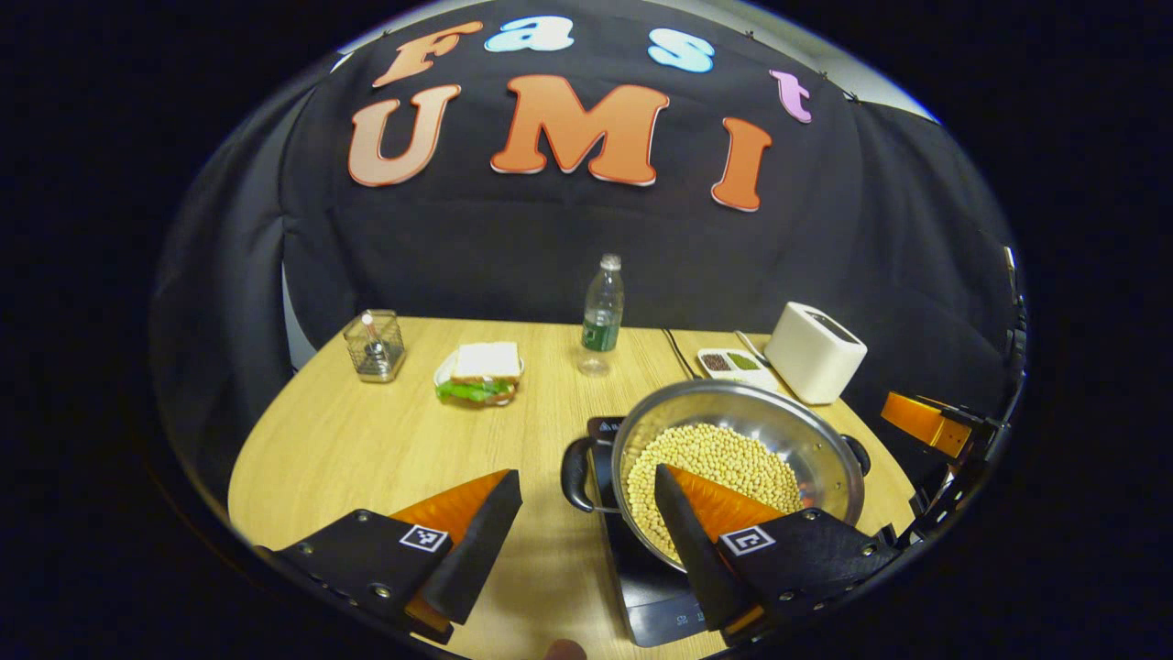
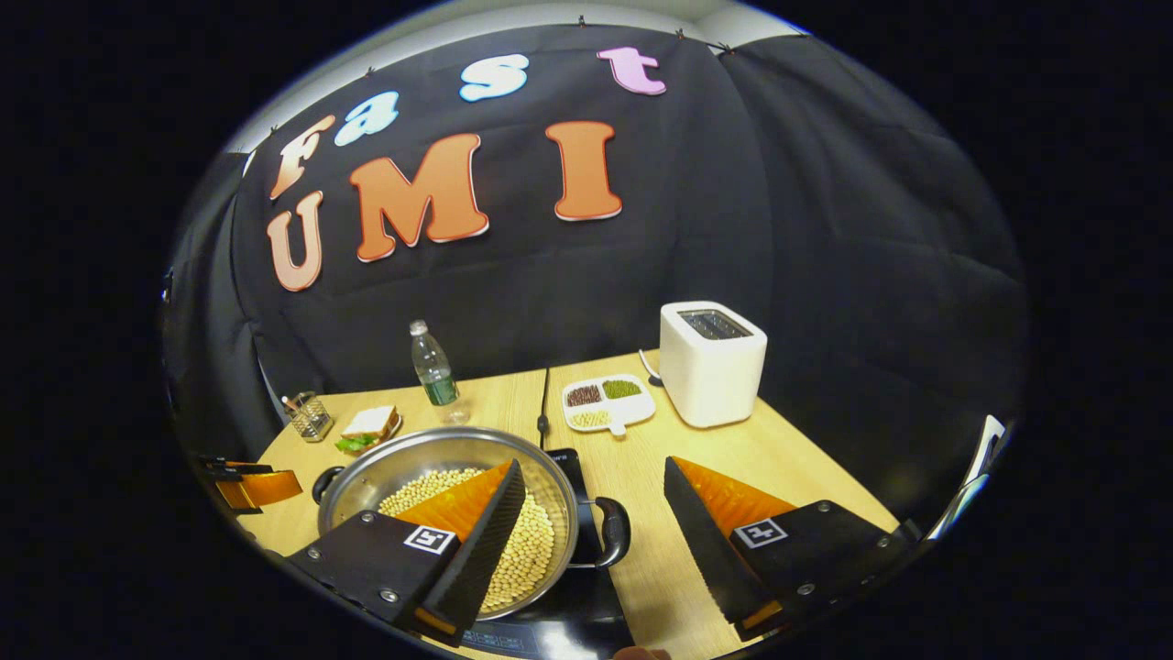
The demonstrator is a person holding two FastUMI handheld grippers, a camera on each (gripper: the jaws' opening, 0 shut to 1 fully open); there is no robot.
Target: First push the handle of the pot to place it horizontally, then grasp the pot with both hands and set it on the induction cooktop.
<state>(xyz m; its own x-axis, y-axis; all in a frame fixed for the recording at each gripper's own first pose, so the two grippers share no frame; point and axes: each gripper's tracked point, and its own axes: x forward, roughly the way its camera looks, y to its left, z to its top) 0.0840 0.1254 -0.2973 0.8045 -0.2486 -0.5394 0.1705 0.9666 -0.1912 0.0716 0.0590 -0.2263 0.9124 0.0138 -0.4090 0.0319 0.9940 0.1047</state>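
Sitting on the induction cooktop [image 1: 651, 587] already: steel pot [image 1: 806, 440], loaded with pale beans [image 1: 715, 458], near edge of the bench [image 1: 367, 449].

Left gripper [image 1: 586, 513]: jaws spread wide, gripping nothing, straddling the pot's loop handle [image 1: 575, 472] in the left gripper view; one finger overlapping the beans in frame, contact impossible to tell. Right gripper [image 2: 596, 509]: jaws equally wide, empty, bracketing the opposite handle [image 2: 612, 532] at 3 o'clock of the pot in the right gripper view. Second handle also showing at 3 o'clock of the rim in the left gripper view [image 1: 858, 451], and the right gripper's body just past it at the frame edge.

Handling, judging only:
- Looking heavy for its size: metal shell plus a deep bean load. Likely needing both handles, lifting level.
- Rigid, not fragile. Polished wall probably slippery, rim thin; poor for pinching.
- Handles dark, rounded, likely grippier: closing across the loop mid-span being the best hold.
- Loose beans shifting on any tilt; spilling over the low rim being the main risk.
- Glass cooktop under it: sliding or dropping risking scratches, a knock.

Task reading as near done or done: pot on cooktop, handles lying at 9 and 3.

Well behind, toward 12 o'clock: water bottle [image 1: 602, 312], sandwich [image 1: 481, 371], toaster [image 2: 710, 362], divided dish [image 2: 609, 401], wire holder [image 1: 375, 345].
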